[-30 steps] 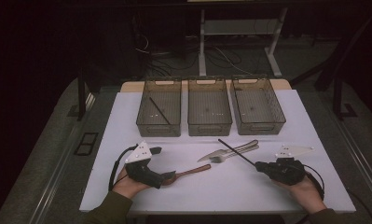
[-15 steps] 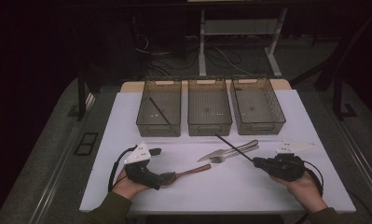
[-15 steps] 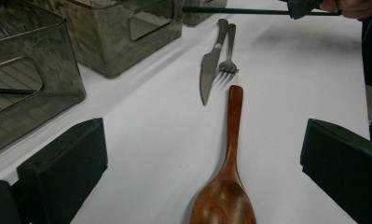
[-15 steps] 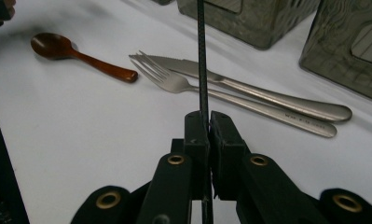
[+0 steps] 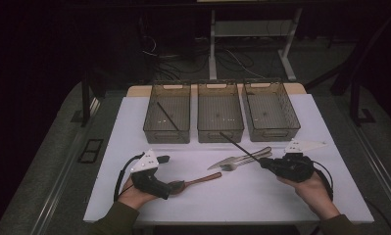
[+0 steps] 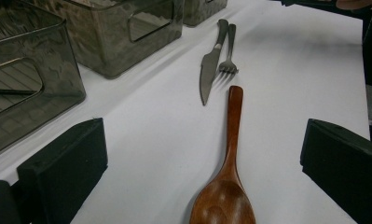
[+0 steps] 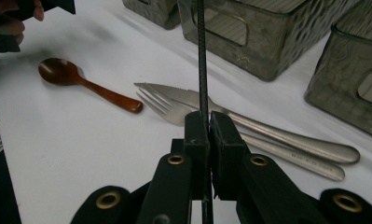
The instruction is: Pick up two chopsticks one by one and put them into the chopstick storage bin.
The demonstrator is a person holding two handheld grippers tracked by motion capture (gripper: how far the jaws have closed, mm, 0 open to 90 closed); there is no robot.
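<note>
My right gripper (image 5: 264, 164) is clenched on a thin black stick (image 5: 238, 145), probably a chopstick, though the high view is too dim to be sure. In the right gripper view the chopstick (image 7: 202, 60) stands pinched between the pads and runs up toward the bins. From above, its free end slants to the far left, reaching the near wall of the middle bin (image 5: 220, 133). A knife (image 5: 242, 157) and fork (image 5: 247, 160) lie side by side just left of that gripper. My left gripper (image 6: 202, 172) rests released on the white mat (image 5: 261, 196), jaws wide either side of the wooden spoon (image 6: 226, 186). Another black stick (image 5: 167, 116) lies in the left bin (image 5: 166, 134).
</note>
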